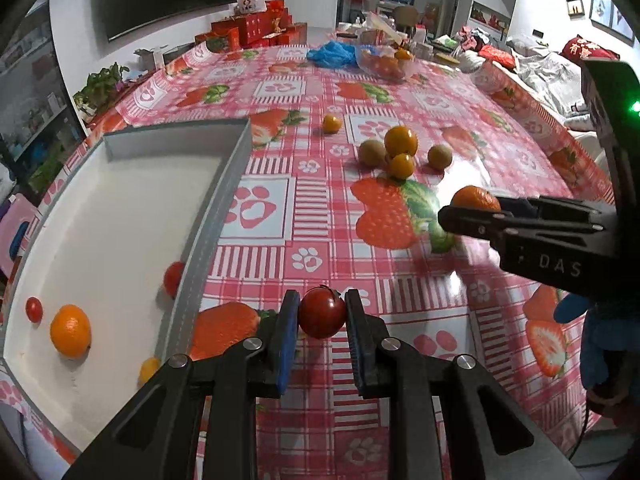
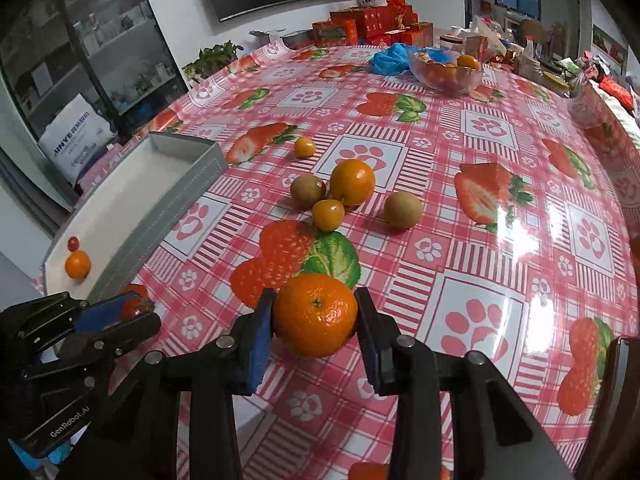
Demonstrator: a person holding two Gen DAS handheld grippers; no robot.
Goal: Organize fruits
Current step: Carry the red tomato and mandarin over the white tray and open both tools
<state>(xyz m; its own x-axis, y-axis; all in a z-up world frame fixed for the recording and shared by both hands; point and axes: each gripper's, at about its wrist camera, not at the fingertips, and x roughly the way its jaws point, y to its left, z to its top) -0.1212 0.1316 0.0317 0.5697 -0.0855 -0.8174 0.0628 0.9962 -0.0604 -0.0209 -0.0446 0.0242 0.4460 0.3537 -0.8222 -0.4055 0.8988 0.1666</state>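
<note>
Reading the lettering first: "DAS" in pale letters on the body of the right gripper seen from the left wrist; "GenRobot.AI" on the body of the left gripper seen from the right wrist. Print on the white bag by the glass cabinet is too blurred to read.

Left gripper: blue pads pinching a red tomato, held just beside the tray's near wall.
Right gripper: pads clamped on a mandarin, stem end facing the camera, above the strawberry-print tablecloth.

Grey tray, white floor, on the table's left side. Inside: one orange, a small red tomato next to it, another red tomato against the right wall, a small yellow fruit partly hidden behind the left gripper's arm.

Clear bowl at the far end holds orange and red fruit; blue plastic bag touching it.

Loose on the cloth, mid-table: large orange, two kiwis, small orange fruit touching the group, another small one apart, farther back.

Red gift boxes stacked beyond the table.
</note>
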